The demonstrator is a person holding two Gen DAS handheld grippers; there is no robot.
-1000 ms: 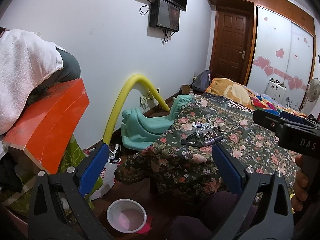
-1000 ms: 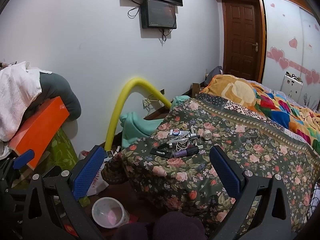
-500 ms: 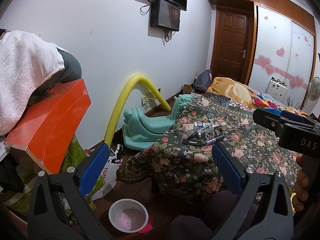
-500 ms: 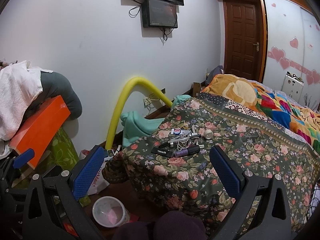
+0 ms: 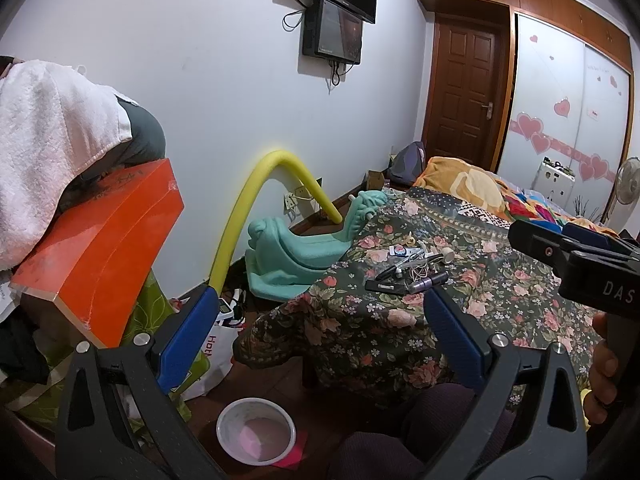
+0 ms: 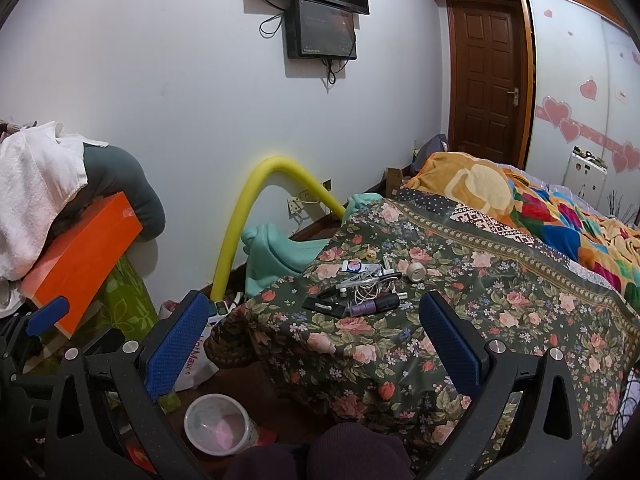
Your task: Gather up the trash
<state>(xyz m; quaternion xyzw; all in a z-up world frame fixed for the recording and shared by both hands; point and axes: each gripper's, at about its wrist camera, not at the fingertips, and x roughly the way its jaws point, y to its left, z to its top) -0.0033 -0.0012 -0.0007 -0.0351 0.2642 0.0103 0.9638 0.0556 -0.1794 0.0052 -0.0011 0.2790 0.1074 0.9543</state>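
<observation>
- Far left of both grippers, an orange box (image 5: pixel 100 248) sits tilted under a white towel (image 5: pixel 44 148), well apart from either gripper's fingers.
- The left gripper (image 5: pixel 320 320) is spread wide with nothing between its blue pads (image 5: pixel 188 340); the right gripper (image 6: pixel 316 324) is likewise wide open and empty.
- Below the left gripper, between its two arms, a clear plastic cup (image 5: pixel 256 430) stands upright on the floor — something pink lies inside it (what it is cannot be told). In the right wrist view the same cup (image 6: pixel 218 424) sits just beside the left finger's arm.
- Ahead of both grippers, past the fingertips, small clutter (image 6: pixel 360 288) — a tangle of white cable, dark stick-like items, a small roll — lies on the floral bedspread (image 6: pixel 440 300).
- At the right edge of the left wrist view, a hand (image 5: pixel 604 368) holds the right gripper's black body.
</observation>
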